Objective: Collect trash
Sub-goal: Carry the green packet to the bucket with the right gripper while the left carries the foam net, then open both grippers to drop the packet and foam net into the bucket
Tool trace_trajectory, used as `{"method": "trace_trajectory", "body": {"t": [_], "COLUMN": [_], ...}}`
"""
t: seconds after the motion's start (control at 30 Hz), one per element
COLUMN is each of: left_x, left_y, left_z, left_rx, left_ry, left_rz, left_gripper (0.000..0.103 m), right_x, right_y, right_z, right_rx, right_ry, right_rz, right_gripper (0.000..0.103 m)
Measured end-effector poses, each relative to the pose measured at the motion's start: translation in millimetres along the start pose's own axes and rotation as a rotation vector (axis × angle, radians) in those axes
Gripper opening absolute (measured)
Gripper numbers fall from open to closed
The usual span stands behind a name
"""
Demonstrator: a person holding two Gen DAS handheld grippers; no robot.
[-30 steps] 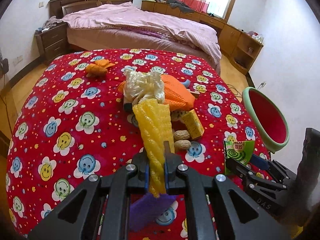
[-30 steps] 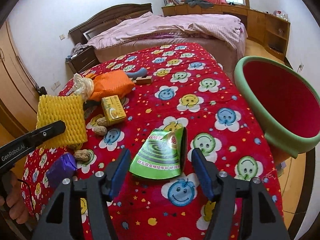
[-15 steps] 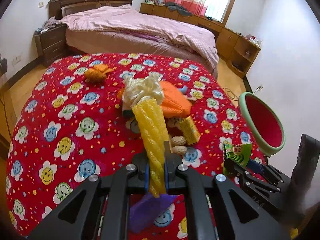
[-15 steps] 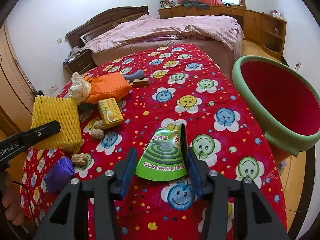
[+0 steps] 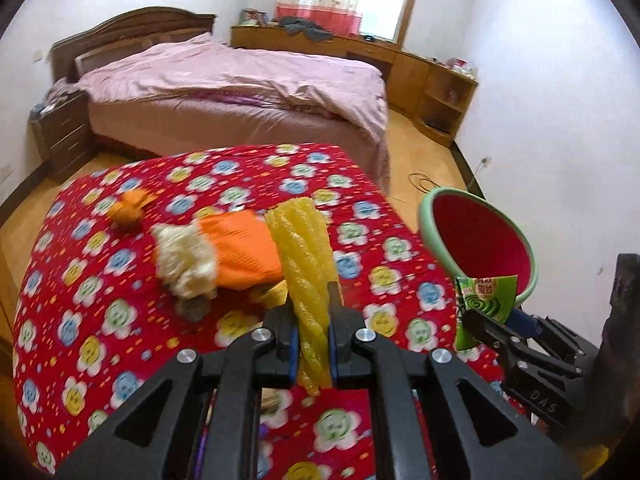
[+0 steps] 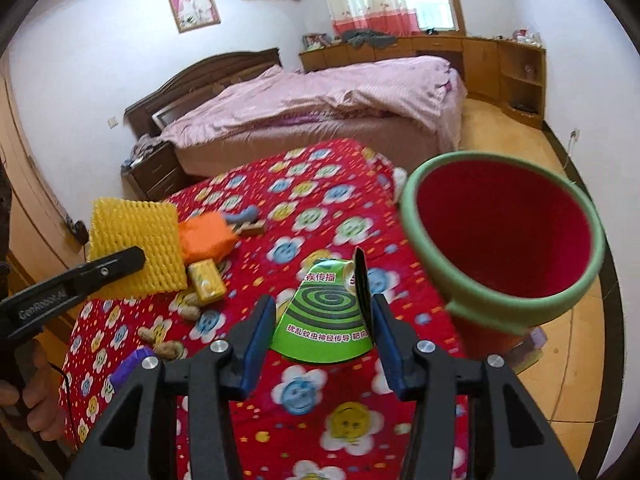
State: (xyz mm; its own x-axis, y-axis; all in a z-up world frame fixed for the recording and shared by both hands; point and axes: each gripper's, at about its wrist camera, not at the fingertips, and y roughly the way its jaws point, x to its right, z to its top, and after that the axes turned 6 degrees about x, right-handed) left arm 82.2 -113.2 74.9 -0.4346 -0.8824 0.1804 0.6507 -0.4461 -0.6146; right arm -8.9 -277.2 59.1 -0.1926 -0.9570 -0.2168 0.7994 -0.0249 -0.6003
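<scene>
My left gripper (image 5: pixel 313 320) is shut on a yellow foam fruit net (image 5: pixel 304 248), held above the red flowered table; the net also shows in the right wrist view (image 6: pixel 136 244). My right gripper (image 6: pixel 322 320) is shut on a green mosquito-coil packet (image 6: pixel 326 320), lifted off the cloth; the packet also shows in the left wrist view (image 5: pixel 486 300). A red bin with a green rim (image 6: pixel 504 236) stands off the table's right edge, also in the left wrist view (image 5: pixel 480 244).
On the red flowered cloth (image 6: pixel 320 208) lie an orange net (image 5: pixel 240 248), a crumpled white bag (image 5: pixel 184 260), a yellow carton (image 6: pixel 206 282), peanuts (image 6: pixel 168 348), a purple wrapper (image 6: pixel 128 364) and an orange ball of trash (image 5: pixel 128 212). A bed (image 5: pixel 240 84) stands behind.
Both grippers have risen and tilted up. The right gripper closed on the green packet and lifted it off the cloth. The left still holds the yellow net.
</scene>
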Motion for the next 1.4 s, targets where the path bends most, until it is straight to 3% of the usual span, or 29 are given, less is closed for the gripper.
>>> {"method": "trace_trajectory", "body": {"t": [0.63,1.07,1.4], "left_x": [128.6,181.0,189.0], "left_y": [93.2,166.4,193.6], "left_z": [34.8,25.8,18.1], "left_rx": [-0.085,-0.201,-0.25], "left_ry": [0.169,0.227,0.243], "left_rz": [-0.187,-0.216,-0.2], "left_gripper": [0.009,0.01,0.01], "right_x": [119.4,172.3,190.3], "right_y": [-21.4,-13.4,0.6], "right_z": [27.7,31.0,30.3], "right_rx": [0.062,0.054,0.036], "right_ry": [0.158,0.231,0.259], "right_rz": [-0.166,-0.222,-0.231], "right_gripper": [0.052,0.052,0.052]}}
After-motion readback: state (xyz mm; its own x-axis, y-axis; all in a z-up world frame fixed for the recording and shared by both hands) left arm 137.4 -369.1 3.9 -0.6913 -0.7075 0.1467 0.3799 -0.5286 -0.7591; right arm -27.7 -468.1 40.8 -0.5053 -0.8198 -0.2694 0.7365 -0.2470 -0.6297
